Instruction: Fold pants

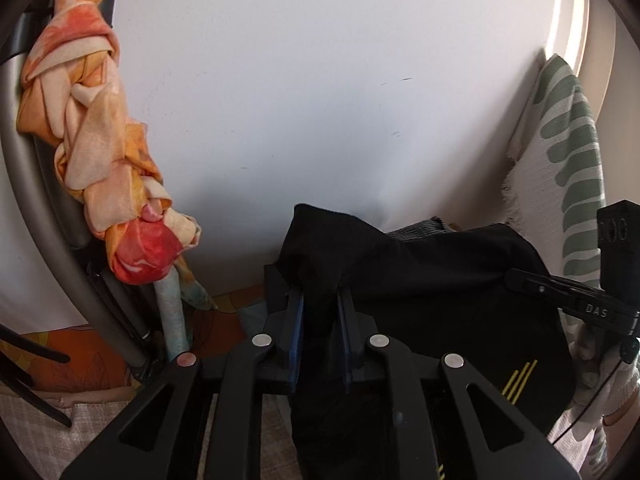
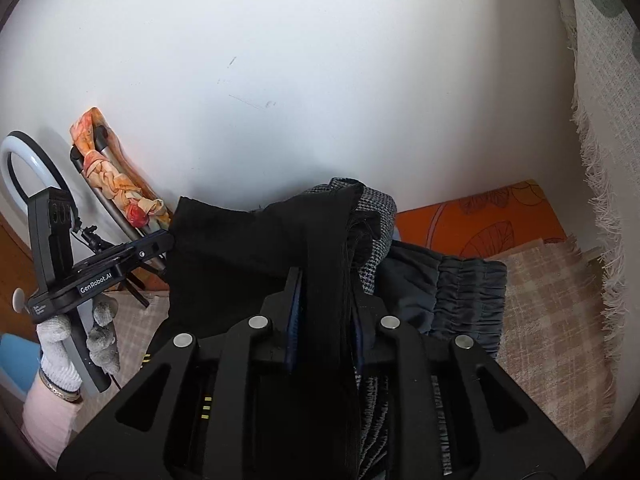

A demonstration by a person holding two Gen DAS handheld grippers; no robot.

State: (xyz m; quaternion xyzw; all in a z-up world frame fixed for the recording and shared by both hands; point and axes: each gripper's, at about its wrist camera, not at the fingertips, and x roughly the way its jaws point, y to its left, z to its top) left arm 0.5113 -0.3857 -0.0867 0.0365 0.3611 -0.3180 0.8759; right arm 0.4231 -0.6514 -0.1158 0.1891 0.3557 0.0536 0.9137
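The black pants (image 1: 432, 280) with thin yellow stripes hang stretched in the air between both grippers. My left gripper (image 1: 320, 300) is shut on one edge of the black fabric, which bunches up between its blue pads. My right gripper (image 2: 326, 292) is shut on a thick folded band of the pants (image 2: 248, 248). The right gripper body shows at the right edge of the left wrist view (image 1: 580, 300). The left gripper, held by a gloved hand, shows in the right wrist view (image 2: 92, 276).
A white wall (image 1: 320, 80) is close ahead. An orange knotted cloth (image 1: 108, 152) hangs on a stand at left. A green-patterned white curtain (image 1: 568, 168) hangs at right. Grey checked and dark gathered garments (image 2: 452, 288) lie on the plaid and orange bedding (image 2: 540, 280). A ring light (image 2: 24, 160) stands far left.
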